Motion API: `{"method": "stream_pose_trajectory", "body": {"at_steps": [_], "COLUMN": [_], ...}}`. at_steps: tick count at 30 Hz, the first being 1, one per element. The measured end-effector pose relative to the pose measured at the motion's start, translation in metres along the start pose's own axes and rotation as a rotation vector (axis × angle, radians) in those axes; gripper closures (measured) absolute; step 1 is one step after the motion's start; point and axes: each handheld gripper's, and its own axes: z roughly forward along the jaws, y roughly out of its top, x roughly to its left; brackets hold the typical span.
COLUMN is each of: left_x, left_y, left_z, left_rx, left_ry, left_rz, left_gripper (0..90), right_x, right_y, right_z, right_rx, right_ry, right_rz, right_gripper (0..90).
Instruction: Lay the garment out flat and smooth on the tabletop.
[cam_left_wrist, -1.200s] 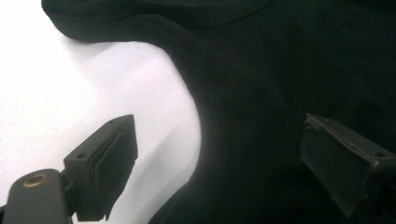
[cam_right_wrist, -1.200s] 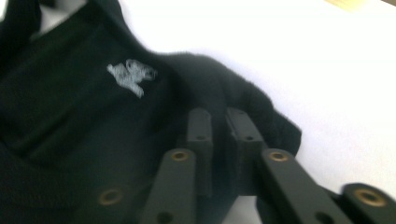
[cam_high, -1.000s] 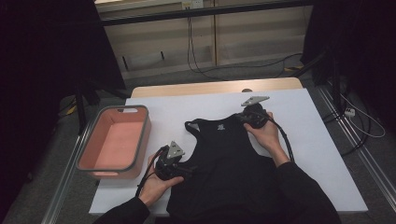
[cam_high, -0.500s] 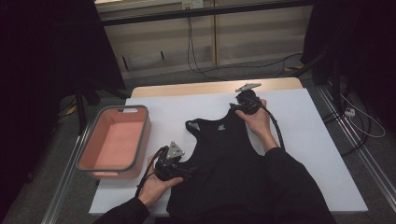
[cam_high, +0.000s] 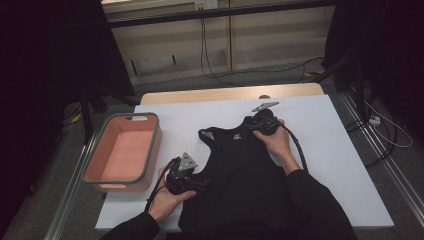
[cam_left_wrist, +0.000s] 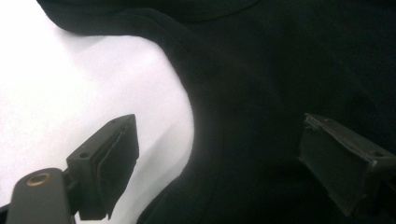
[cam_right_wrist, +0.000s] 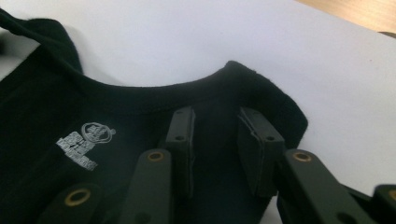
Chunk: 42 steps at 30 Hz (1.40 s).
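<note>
A white printed mark (cam_right_wrist: 85, 143) is showing on the black vest (cam_right_wrist: 56, 154), just inside the neckline: a round emblem above several lines of small lettering. The print is lying at an angle and is too blurred to read. No other writing is showing.

White-covered worktop (cam_high: 340, 150), a strip of bare wood along its far edge. Black sleeveless top (cam_high: 240, 170) spread flat near the middle, neckline toward the far side. Pink tray with grey rim (cam_high: 95, 160) at the left edge, just beside the top, not touching.
</note>
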Motion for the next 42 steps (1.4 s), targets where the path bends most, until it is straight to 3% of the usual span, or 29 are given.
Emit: {"method": "stream_pose_trajectory", "body": {"at_steps": [2, 3, 7, 14, 19, 23, 28, 30, 35, 40, 42], "left_x": [-0.001, -0.001, -0.001, -0.002, -0.002, -0.002, -0.001, 0.000, 0.004, 0.000, -0.001], "left_y": [0.000, 0.000, -0.001, -0.002, -0.002, -0.002, -0.003, -0.004, -0.012, -0.011, -0.010], "left_z": [0.001, 0.001, -0.001, -0.001, -0.003, -0.003, -0.005, -0.007, -0.023, -0.018, -0.019], "left_rx": [-0.001, 0.002, 0.002, 0.005, 0.001, 0.003, 0.004, 0.010, -0.026, -0.006, -0.017], "left_ry": [0.002, 0.003, 0.002, 0.008, 0.005, 0.005, 0.003, -0.009, -0.001, -0.008, -0.010], "left_rz": [-0.001, 0.001, 0.002, 0.003, 0.007, 0.006, 0.006, 0.000, -0.026, -0.011, -0.001], "left_gripper": [12.6, 12.7, 12.7, 12.6, 12.6, 12.6, 12.6, 12.5, 11.7, 11.5, 11.6], "right_x": [0.004, 0.005, 0.004, -0.002, 0.002, 0.006, 0.013, 0.020, 0.053, 0.082, 0.091], "right_y": [0.001, 0.002, 0.008, 0.018, 0.023, 0.024, 0.021, 0.024, 0.036, 0.051, 0.057], "right_z": [0.001, 0.001, 0.000, -0.012, -0.008, 0.002, 0.009, 0.004, -0.007, 0.001, 0.007], "right_rx": [0.007, 0.009, 0.032, -0.011, -0.015, 0.008, 0.049, 0.025, -0.039, -0.055, -0.053], "right_ry": [-0.015, -0.016, -0.037, -0.009, 0.000, 0.009, -0.006, 0.010, 0.103, 0.162, 0.166], "right_rz": [-0.018, -0.024, -0.018, 0.011, 0.023, 0.012, -0.024, -0.037, -0.105, -0.146, -0.160], "right_gripper": [71.2, 77.5, 87.7, 86.8, 87.1, 86.1, 74.1, 68.7, 70.1, 72.4, 70.1]}}
